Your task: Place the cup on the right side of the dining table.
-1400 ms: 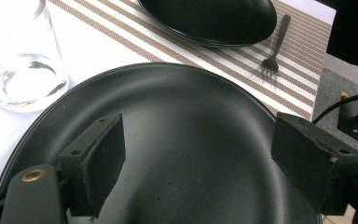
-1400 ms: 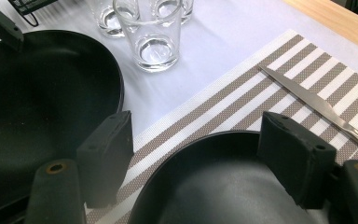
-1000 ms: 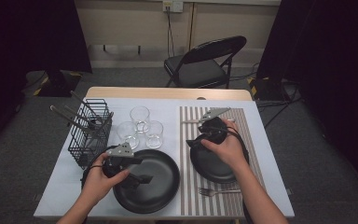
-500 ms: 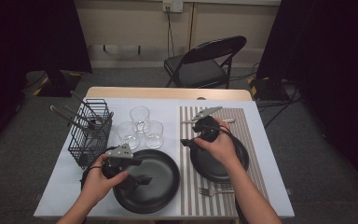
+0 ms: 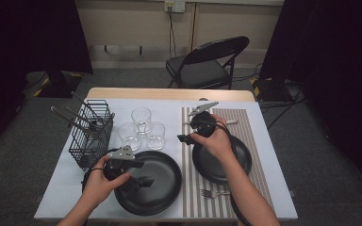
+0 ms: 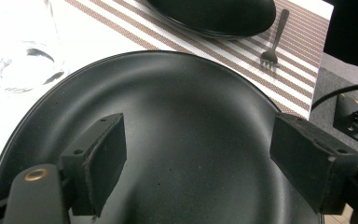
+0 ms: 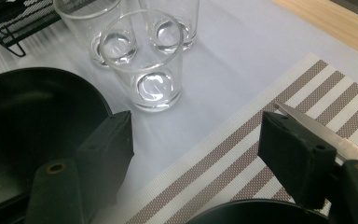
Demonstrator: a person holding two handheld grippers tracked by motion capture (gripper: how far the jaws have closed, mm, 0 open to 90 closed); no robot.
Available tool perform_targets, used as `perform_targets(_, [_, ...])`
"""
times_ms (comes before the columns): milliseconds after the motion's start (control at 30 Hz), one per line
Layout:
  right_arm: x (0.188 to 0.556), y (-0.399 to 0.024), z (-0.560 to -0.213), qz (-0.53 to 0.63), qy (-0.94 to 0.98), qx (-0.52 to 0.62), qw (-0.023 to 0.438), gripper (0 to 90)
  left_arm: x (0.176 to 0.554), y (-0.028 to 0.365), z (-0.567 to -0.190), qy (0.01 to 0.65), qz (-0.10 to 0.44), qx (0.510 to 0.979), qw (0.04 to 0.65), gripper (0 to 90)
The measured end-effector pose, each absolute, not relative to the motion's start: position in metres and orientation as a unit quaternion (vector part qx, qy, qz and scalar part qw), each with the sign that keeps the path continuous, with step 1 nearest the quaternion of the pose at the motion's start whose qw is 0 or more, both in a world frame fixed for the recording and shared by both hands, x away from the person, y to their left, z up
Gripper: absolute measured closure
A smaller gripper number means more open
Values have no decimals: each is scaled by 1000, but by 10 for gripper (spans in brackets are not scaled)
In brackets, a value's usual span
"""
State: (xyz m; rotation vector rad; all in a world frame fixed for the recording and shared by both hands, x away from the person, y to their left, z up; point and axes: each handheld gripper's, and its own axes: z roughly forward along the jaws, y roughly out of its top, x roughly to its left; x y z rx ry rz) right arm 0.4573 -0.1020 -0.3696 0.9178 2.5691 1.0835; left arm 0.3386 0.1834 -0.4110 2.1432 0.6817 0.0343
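knife [image 7: 324, 131] blade hidden behind right tongs; small plate [image 7: 256, 213] cut off by bottom edge

Lighting even overhead on the table; surroundings dark.
High view soft and low in detail, with black curtains and floor underexposed. White tablecloth [image 6: 23, 28] blows out in the left gripper view; glasses [image 7: 142, 60] carry glare. Near jaws are slightly out of focus in both gripper views.

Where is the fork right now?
In the high view the fork lies on the striped placemat near the table's front edge, just in front of the smaller black plate, beside the big one.
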Motion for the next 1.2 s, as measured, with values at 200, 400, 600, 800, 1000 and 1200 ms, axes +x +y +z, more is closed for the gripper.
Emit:
perform_targets(200, [463,-96,-366,370,869,311,104,259,339,184,-411,274,13,860,431,184])
perform_targets(400, [467,-89,-363,368,872,307,104,259,339,183,-411,273,11,860,431,183])
perform_targets(600, [471,-82,-364,367,873,305,102,259,339,184,-413,273,10,862,427,184])
perform_targets(800, [476,-77,-363,364,874,307,101,259,339,185,-412,273,10,861,429,184])
perform_targets(1000, [480,-72,-361,364,873,309,102,259,339,184,-413,272,9,862,429,184])
perform_targets(1200, [484,-66,-358,364,872,310,103,259,339,185,-413,273,8,861,430,185])
